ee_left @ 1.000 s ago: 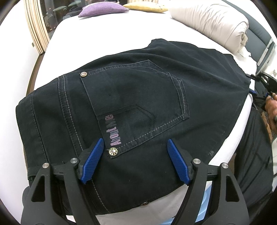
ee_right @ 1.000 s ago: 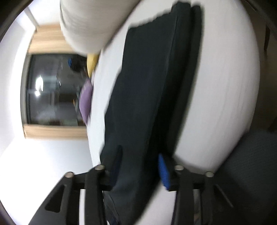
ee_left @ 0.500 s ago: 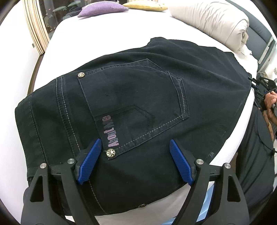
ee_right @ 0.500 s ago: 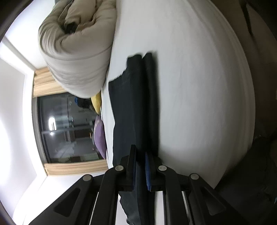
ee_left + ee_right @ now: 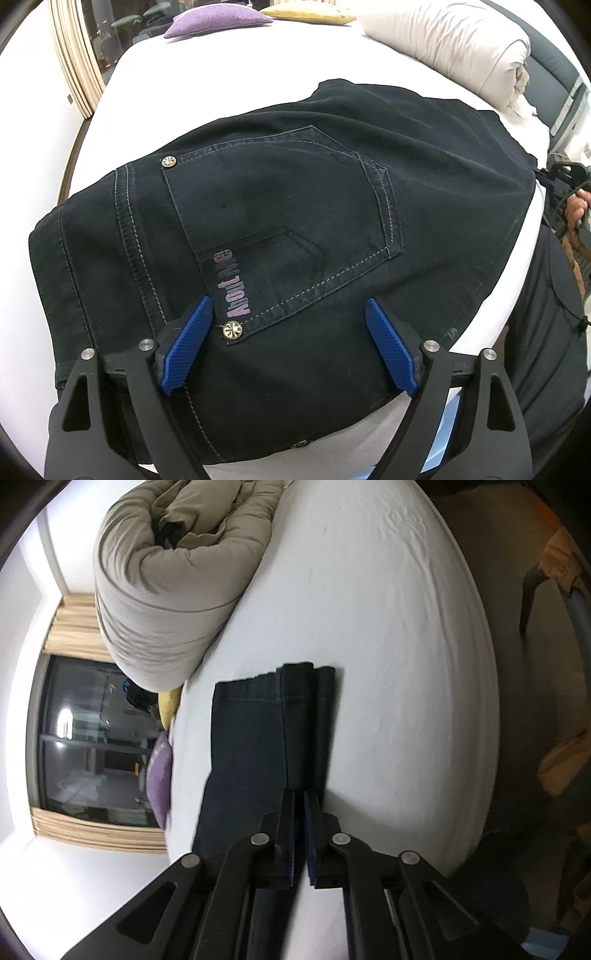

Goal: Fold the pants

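Note:
Dark navy pants (image 5: 295, 206) lie flat on the white bed (image 5: 221, 74), back pocket up with pale lettering. My left gripper (image 5: 288, 325) hovers over the waist end, just below the pocket's lower corner. Its jaws are opening, and the blue pads (image 5: 188, 350) stand wide apart without pinching the cloth. In the right wrist view the pants (image 5: 251, 746) stretch away to the leg hems. My right gripper (image 5: 300, 801) is closing on the near folded edge, with dark cloth caught between its almost shut jaws. The hand that holds it (image 5: 576, 214) shows at the left wrist view's right edge.
A rolled beige duvet (image 5: 177, 572) lies on the bed beyond the pants. A purple cushion (image 5: 214, 16) and a yellow one (image 5: 306, 9) sit at the far end by a dark window (image 5: 85, 738). The person's dark clothing (image 5: 546, 332) is at the bed's right side.
The right gripper's jaws have come together on the pants' edge, and its view has swung along the legs toward the hems. The left jaws have spread a little wider; that hand stayed put.

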Demonstrator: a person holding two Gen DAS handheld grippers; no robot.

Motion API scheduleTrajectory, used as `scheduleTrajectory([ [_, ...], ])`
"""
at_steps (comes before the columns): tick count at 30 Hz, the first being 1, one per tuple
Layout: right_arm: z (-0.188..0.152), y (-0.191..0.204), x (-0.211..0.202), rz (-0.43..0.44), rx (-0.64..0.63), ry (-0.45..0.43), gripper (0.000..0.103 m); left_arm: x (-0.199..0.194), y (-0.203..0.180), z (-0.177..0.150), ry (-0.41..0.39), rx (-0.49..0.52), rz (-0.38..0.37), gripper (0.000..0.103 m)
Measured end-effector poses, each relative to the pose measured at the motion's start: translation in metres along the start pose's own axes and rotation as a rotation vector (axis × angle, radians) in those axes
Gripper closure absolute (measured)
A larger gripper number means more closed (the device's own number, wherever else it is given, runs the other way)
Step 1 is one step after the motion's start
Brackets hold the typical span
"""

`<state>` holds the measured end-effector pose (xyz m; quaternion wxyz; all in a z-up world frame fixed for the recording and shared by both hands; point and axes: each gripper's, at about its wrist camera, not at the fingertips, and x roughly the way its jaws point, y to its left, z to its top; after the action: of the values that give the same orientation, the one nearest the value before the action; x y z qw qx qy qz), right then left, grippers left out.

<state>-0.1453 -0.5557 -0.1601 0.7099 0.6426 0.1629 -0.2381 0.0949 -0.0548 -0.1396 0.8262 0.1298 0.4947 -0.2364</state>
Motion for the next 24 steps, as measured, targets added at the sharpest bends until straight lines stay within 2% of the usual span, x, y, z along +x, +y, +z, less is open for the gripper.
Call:
scheduleTrajectory([
  [2, 0.008, 0.003, 0.006, -0.026, -0.032, -0.011, 0.097, 0.0, 0.0, 0.0, 0.0, 0.0, -0.003, 0.018],
  [6, 0.014, -0.001, 0.009, -0.035, -0.003, -0.009, 0.1, 0.0, 0.0, 0.0, -0.001, 0.0, -0.001, 0.018],
  [9, 0.009, 0.007, 0.002, -0.082, -0.045, -0.038, 0.1, 0.001, 0.0, 0.0, -0.001, 0.001, -0.004, 0.017],
  [14, 0.004, 0.006, -0.007, -0.132, -0.036, -0.084, 0.1, 0.001, 0.0, 0.001, -0.006, -0.001, -0.008, 0.017],
  [17, 0.003, 0.023, -0.003, -0.239, -0.166, -0.081, 0.102, 0.001, 0.0, 0.001, -0.008, 0.001, -0.007, 0.016],
  [18, 0.001, 0.028, -0.006, -0.3, -0.194, -0.098, 0.099, 0.001, 0.0, 0.001, -0.008, -0.001, -0.008, 0.016],
  [19, -0.001, 0.035, -0.013, -0.374, -0.213, -0.132, 0.085, 0.0, 0.001, 0.001, -0.008, -0.005, -0.01, 0.016],
  [20, -0.005, 0.043, -0.023, -0.399, -0.222, -0.168, 0.072, -0.001, 0.001, 0.002, -0.008, -0.008, -0.011, 0.016],
  [22, -0.017, 0.063, -0.035, -0.348, -0.292, -0.189, 0.071, -0.005, 0.0, 0.005, -0.011, -0.013, -0.001, 0.016],
  [24, -0.043, 0.095, -0.025, -0.189, -0.416, -0.061, 0.071, -0.012, -0.003, 0.013, -0.034, -0.023, -0.013, 0.016],
])
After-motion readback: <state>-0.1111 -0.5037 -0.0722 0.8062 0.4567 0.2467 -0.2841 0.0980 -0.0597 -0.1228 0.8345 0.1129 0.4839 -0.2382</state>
